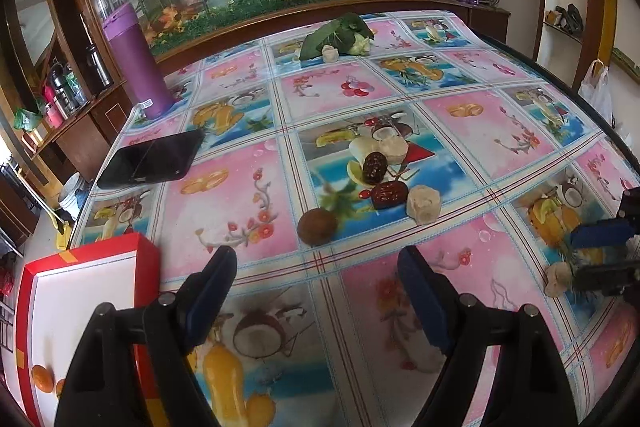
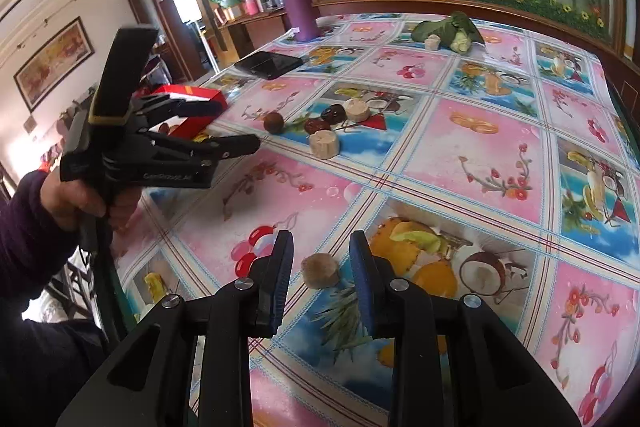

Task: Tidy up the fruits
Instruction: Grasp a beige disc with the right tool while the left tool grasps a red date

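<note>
Right gripper point(image 2: 320, 279) is down low over the patterned tablecloth point(image 2: 460, 155), jaws parted, with a pale round fruit slice point(image 2: 320, 270) sitting on the cloth between the blue pads but not yet pinched. If those pads close off-centre, I'd guess that squat disc skids or flips away on the slick plastic. Left gripper point(image 1: 318, 291) hovers with its jaws spread wide and nothing in them, a brown round fruit point(image 1: 317, 227) just ahead of it. Beside that gripper sits the red box point(image 1: 80, 291) with a couple of orange fruits point(image 1: 42, 378) already inside. Farther out, the cluster: two dark dates point(image 1: 380, 183) touching pale slices point(image 1: 423, 205), crowded enough that a grab could nudge neighbours. Beyond, a black phone point(image 1: 154, 163), a purple tumbler point(image 1: 138, 63) and a leafy green bundle point(image 1: 340, 37) near the far edge.
</note>
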### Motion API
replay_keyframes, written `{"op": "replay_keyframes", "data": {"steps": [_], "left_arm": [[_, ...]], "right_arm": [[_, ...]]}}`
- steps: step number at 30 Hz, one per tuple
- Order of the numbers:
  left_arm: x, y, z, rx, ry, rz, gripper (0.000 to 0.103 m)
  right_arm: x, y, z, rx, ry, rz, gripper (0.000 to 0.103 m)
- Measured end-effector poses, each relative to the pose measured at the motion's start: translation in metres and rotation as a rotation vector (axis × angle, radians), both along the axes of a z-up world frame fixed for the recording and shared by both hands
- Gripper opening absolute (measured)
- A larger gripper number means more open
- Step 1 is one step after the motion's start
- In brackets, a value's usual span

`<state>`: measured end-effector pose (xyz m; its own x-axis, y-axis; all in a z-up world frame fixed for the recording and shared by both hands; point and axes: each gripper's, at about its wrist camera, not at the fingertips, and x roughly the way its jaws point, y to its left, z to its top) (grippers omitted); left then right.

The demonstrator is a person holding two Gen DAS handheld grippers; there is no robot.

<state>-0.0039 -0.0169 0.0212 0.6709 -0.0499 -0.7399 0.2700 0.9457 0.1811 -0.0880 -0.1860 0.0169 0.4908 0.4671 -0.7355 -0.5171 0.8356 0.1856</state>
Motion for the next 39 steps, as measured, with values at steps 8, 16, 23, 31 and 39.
{"op": "replay_keyframes", "data": {"steps": [8,16,23,31,39], "left_arm": [[0.019,-0.015,0.0,0.057,0.005,-0.1,0.084],[0.045,-0.017,-0.014,0.011,0.086,-0.106,0.068],[0.053,-0.032,-0.021,0.023,0.075,-0.155,0.067],[0.061,-0.043,-0.02,-0.034,0.103,-0.204,0.043],[0.058,-0.04,-0.02,-0.107,0.128,-0.196,0.029]], "right_arm": [[0.0,0.013,-0.017,-0.117,0.009,-0.002,0.028],[0.003,0.008,-0.018,-0.132,-0.014,-0.047,0.022],[0.012,0.0,-0.017,-0.126,-0.006,-0.107,0.023],[0.013,-0.001,-0.017,-0.123,-0.004,-0.108,0.023],[0.014,-0.001,-0.017,-0.121,-0.007,-0.108,0.023]]}}
